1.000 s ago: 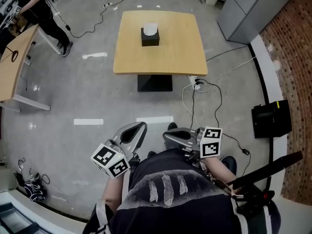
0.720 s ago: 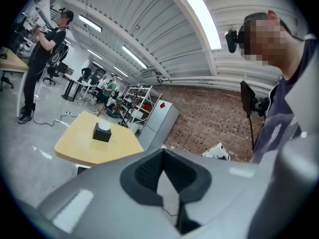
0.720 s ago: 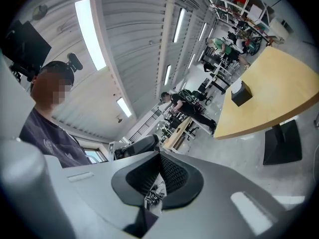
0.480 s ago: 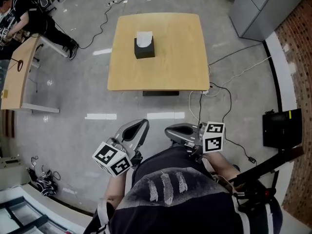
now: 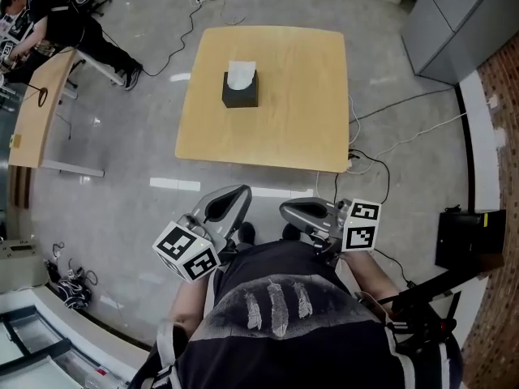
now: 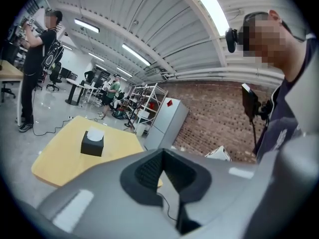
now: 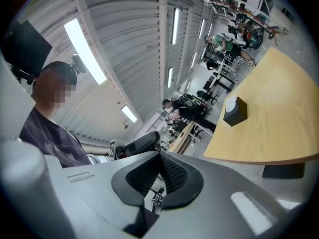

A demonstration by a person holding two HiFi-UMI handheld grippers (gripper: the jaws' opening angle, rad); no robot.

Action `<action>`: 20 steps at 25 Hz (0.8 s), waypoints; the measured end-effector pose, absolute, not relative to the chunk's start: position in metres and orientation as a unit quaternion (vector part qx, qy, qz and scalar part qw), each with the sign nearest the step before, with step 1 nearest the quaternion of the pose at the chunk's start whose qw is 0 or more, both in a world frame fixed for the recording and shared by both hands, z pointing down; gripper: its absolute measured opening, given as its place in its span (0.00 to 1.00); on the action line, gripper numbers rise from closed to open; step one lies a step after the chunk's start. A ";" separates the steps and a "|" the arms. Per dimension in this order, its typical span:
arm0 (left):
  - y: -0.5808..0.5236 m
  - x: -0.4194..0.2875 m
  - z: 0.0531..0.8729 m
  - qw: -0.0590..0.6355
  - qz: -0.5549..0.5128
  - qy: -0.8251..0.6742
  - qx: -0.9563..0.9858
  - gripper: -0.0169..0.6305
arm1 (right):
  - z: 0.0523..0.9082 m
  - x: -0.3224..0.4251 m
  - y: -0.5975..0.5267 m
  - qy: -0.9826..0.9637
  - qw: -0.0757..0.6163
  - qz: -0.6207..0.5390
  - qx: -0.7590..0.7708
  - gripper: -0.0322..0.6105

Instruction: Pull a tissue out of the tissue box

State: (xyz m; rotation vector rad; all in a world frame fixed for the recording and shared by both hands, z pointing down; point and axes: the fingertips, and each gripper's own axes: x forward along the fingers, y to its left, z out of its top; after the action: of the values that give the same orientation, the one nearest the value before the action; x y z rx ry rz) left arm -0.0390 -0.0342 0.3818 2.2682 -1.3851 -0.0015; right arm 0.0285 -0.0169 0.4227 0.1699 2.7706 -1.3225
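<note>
box: the black box [image 5: 241, 90] stands upright on the surface [image 5: 300, 112], in its far left part, well apart from both grippers
tissue: a white tissue [image 5: 241, 74] sticks up out of the box's top; nothing touches it
surface: light wood with rounded corners, standing on the grey floor [image 5: 138, 160] ahead of the person
left gripper: the left gripper [image 5: 240, 193] is held low in front of the person's chest, short of the near edge of the surface; its fingers are together with nothing between them
right gripper: the right gripper [image 5: 285, 210] is just beside the left one at about the same height; its fingers meet at the tips and hold nothing
aim: both grippers point roughly toward the surface; each gripper view shows the box far off, beyond the closed fingers
cables: cables [image 5: 369, 160] loop on the floor by the near right corner of the surface
bystander: a bystander [image 5: 57, 14] in dark clothes stands at a second desk [image 5: 40, 112], far left
cabinet: a grey cabinet [image 5: 462, 23] stands far right, near a brick wall [image 5: 496, 136]
</note>
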 end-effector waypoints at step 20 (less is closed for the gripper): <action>-0.140 -0.150 0.377 0.230 -0.030 -0.445 0.865 0.03 | 0.420 -0.063 -0.106 0.919 0.000 -0.389 -0.069 0.05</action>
State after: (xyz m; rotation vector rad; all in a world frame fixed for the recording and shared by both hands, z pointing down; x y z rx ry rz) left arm -0.1504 -0.1397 0.3766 2.3797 -1.2247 -0.0830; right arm -0.0631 -0.1057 0.4198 -0.2153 2.8876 -1.2210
